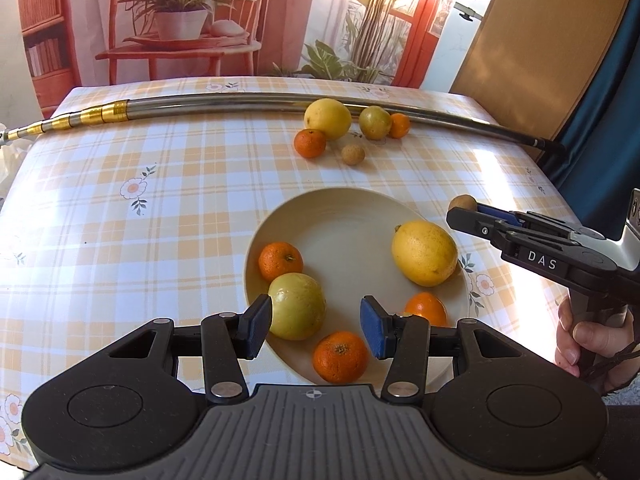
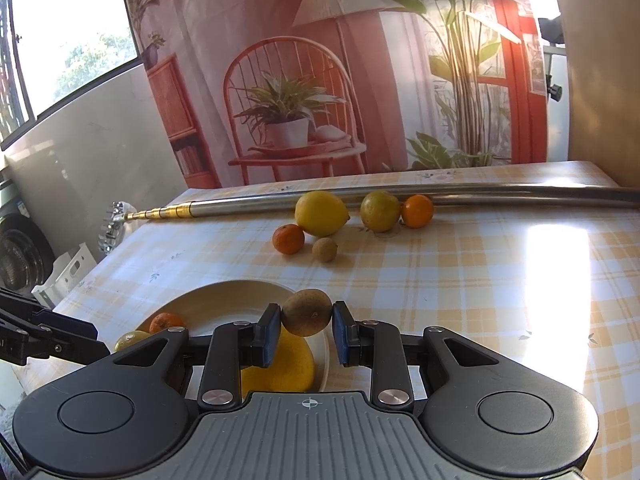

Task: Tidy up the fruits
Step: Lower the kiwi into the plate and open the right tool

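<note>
- Before me hangs a printed backdrop [image 2: 320, 80] picturing an orange wicker chair, potted plants and a red door.
- To my left, a dark-framed window [image 2: 60, 40] shows bright daylight and green foliage.
- A grey plaster wall [image 2: 100, 140] sits below it.
- Sunlight glares on the yellow-checked floral tablecloth [image 2: 552, 256].

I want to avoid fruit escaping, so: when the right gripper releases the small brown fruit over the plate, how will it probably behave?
The small brown fruit looks round and firm, so it would probably roll. The plate is shallow, so its rim may not stop it. Pinched between the right gripper pads, it shows no denting, so it is probably not fragile.
</note>
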Available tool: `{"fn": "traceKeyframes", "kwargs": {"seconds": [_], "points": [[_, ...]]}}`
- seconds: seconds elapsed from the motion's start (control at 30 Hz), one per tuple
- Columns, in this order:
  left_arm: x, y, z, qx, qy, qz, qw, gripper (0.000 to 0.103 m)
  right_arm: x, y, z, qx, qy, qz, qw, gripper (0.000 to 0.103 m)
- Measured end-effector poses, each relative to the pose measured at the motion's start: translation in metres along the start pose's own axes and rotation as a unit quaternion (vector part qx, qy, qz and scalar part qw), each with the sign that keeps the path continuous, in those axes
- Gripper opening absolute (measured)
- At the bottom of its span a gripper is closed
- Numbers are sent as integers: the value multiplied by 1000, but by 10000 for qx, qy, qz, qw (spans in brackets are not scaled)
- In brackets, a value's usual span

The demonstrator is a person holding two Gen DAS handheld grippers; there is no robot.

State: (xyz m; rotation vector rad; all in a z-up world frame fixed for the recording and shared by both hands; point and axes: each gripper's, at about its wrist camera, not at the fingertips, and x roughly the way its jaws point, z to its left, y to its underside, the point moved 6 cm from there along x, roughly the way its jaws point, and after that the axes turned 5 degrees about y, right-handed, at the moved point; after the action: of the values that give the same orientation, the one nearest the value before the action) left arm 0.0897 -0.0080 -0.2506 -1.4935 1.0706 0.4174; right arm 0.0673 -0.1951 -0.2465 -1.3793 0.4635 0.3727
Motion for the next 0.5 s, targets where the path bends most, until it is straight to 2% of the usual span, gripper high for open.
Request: {"fn": "traceKeyframes", "kwargs": {"seconds": [0.5], "points": [[-1, -24, 32, -509, -464, -660, 9954, 51, 40, -6, 8, -172, -187, 321, 9992, 26]]}}
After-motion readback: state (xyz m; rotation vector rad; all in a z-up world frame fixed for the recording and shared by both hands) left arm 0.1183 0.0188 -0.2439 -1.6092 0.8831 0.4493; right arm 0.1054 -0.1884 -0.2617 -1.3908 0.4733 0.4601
